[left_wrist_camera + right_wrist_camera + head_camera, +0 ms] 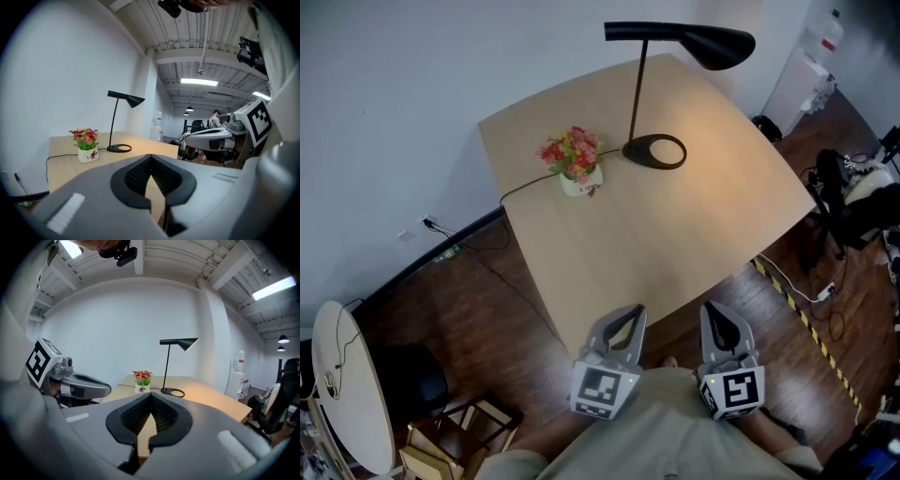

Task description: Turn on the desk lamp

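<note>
The black desk lamp [637, 89] stands at the far side of the wooden table [675, 244], its ring base [654, 151] flat on the top and its cone shade [712, 42] reaching right. A warm patch of light lies on the table under the shade. My left gripper [635, 308] and right gripper [711, 307] hover side by side at the table's near edge, far from the lamp, both shut and holding nothing. The left gripper view shows the lamp [125, 98] beyond the left gripper [150, 157]. In the right gripper view the lamp [178, 341] stands past the right gripper [151, 395].
A small pot of flowers [575, 159] sits left of the lamp base. The lamp's cable [525, 187] runs off the table's left edge to the wall. Office chairs [844, 197] and striped floor tape [811, 323] are at the right, a round white table [352, 384] at the lower left.
</note>
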A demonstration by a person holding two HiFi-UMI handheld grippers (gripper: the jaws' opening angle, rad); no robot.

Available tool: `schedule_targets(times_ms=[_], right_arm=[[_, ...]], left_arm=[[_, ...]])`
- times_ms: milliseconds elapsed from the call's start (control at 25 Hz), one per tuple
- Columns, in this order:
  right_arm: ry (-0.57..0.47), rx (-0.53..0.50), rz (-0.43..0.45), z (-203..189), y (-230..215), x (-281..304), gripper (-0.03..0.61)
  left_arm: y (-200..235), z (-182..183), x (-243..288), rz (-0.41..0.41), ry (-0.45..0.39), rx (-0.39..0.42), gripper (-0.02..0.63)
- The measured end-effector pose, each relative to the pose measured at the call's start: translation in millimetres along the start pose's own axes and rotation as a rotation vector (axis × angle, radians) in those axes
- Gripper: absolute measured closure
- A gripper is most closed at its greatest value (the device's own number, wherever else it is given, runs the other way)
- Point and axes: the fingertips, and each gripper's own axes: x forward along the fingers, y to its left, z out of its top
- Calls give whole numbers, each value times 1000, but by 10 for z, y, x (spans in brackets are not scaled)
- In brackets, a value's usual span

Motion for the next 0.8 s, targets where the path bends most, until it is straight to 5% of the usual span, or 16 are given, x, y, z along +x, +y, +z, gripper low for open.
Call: schedule_targets(times_ms=[480, 800], right_arm=[[-61, 133, 126, -396, -460, -704, 578], [-23, 135, 221, -603, -275, -885, 578]], left_arm=[[-1119, -218, -100, 87, 133, 63, 615], [-1203, -359, -290, 160, 149, 41, 615]])
